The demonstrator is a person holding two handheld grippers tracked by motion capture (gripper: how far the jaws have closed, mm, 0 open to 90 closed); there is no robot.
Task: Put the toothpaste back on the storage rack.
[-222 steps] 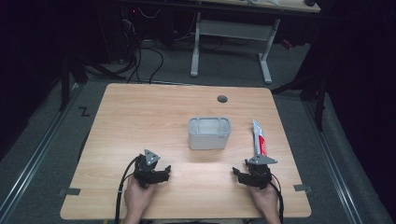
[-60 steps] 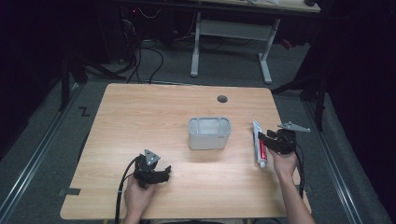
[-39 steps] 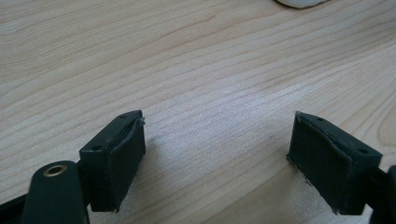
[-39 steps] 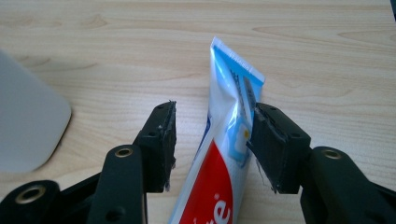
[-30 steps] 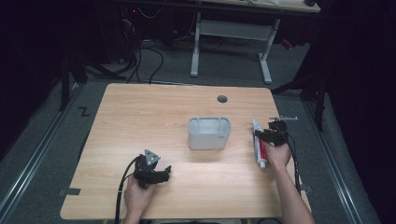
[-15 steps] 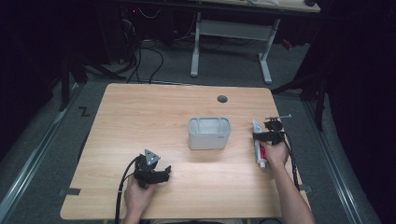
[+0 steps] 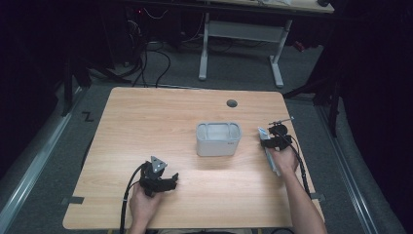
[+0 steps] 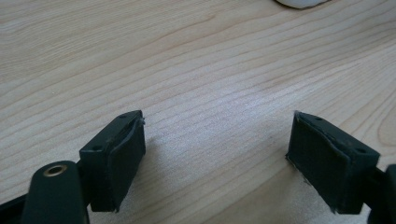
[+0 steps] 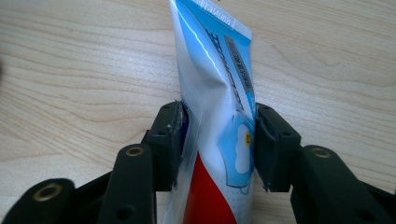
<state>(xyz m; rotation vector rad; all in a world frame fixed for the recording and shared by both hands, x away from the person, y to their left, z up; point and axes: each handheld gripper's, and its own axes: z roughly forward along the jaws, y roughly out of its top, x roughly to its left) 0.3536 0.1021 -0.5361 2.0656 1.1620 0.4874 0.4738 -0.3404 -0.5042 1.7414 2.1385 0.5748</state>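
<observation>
Now clamped across a toothpaste tube by the right gripper, jaws just closed in with the tube between them, both pads pressed flat against its sides. Gripped partway along the body, probably so the tube lifts without bending at either end. Lying flat on the table, the flat crimped end stretching ahead past the jaw tips, the red part running back under the gripper toward the hand. Looks like a pick-up just begun: squeezed, yet not off the wood.

Further out from the right gripper, toward the other hand, sits a pale grey bin, open-topped and near the tube, likely the place meant for it. Beyond the bin, nearer the table's far edge, a small round hole in the top.

Well apart, at the person's near side, rests the left gripper, jaws spread wide and gripping nothing, with bare wood between the pads. Held low and idle, seemingly kept out of the way while the right hand works. Just past its jaws, a sliver of the bin at the top edge.
</observation>
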